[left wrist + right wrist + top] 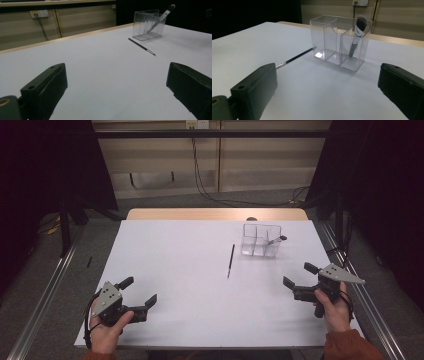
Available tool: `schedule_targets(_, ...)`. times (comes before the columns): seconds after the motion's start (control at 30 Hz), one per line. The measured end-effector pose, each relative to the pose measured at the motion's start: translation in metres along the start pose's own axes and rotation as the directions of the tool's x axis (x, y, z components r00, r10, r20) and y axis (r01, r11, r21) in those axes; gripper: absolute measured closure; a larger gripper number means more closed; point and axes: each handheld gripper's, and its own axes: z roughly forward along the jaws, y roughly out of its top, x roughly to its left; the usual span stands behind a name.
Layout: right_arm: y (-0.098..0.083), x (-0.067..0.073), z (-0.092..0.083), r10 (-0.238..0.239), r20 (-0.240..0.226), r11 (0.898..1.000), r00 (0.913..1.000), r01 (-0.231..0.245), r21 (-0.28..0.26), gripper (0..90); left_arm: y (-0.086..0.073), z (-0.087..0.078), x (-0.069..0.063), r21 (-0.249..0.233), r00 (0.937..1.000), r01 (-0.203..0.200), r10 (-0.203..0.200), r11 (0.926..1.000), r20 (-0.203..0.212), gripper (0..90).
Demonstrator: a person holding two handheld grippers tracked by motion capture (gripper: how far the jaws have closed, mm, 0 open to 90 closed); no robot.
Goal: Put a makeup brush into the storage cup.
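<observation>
A clear plastic organiser (261,240) (149,24) (340,42) with several compartments stands at the far right of the white table (190,285). A makeup brush (278,239) (163,15) (357,35) leans in its right compartment, bristles up. A thin black pencil-like brush (230,260) (141,46) (295,58) lies flat just left of the organiser. My left gripper (138,291) (115,92) rests open near the front left edge, held by a hand. My right gripper (300,275) (327,92) is open at the front right, jaws pointing toward the organiser, nothing between them.
The table's wooden far edge (215,214) shows beyond the white surface. Metal rails (45,295) run along both sides of the table. Cables (210,195) hang against the back wall. Dark curtains flank the space.
</observation>
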Motion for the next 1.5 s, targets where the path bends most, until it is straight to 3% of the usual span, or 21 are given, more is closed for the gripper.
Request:
schedule_targets(0.37, -0.010, 0.011, -0.016, -0.005, -0.008, 1.000, 1.0000, 0.005, -0.014, 1.3, -0.001, -0.005, -0.001, 0.002, 1.0000, 0.004, -0.004, 1.0000, -0.006, 3.3)
schedule_targets(0.73, -0.018, 0.012, -0.022, -0.017, -0.017, 1.000, 0.9997, 0.017, -0.006, 1.3, 0.000, -0.008, -0.004, -0.003, 0.9999, 0.003, -0.003, 1.0000, -0.015, 3.3)
schedule_targets(1.03, -0.018, 0.013, -0.020, -0.024, -0.028, 1.000, 0.9993, 0.024, -0.007, 1.1, -0.001, -0.006, -0.001, -0.001, 0.9998, 0.006, -0.006, 1.0000, -0.017, 3.3)
schedule_targets(1.33, -0.011, 0.015, -0.007, -0.036, -0.040, 0.999, 0.9986, 0.035, -0.004, 1.1, -0.002, -0.005, 0.002, -0.003, 0.9996, 0.025, -0.025, 0.9997, -0.013, 3.3)
schedule_targets(1.5, -0.007, 0.016, -0.002, -0.039, -0.070, 0.999, 0.9967, 0.040, 0.002, 0.4, 0.000, -0.007, 0.002, -0.009, 0.9995, 0.019, -0.019, 0.9998, -0.024, 3.3)
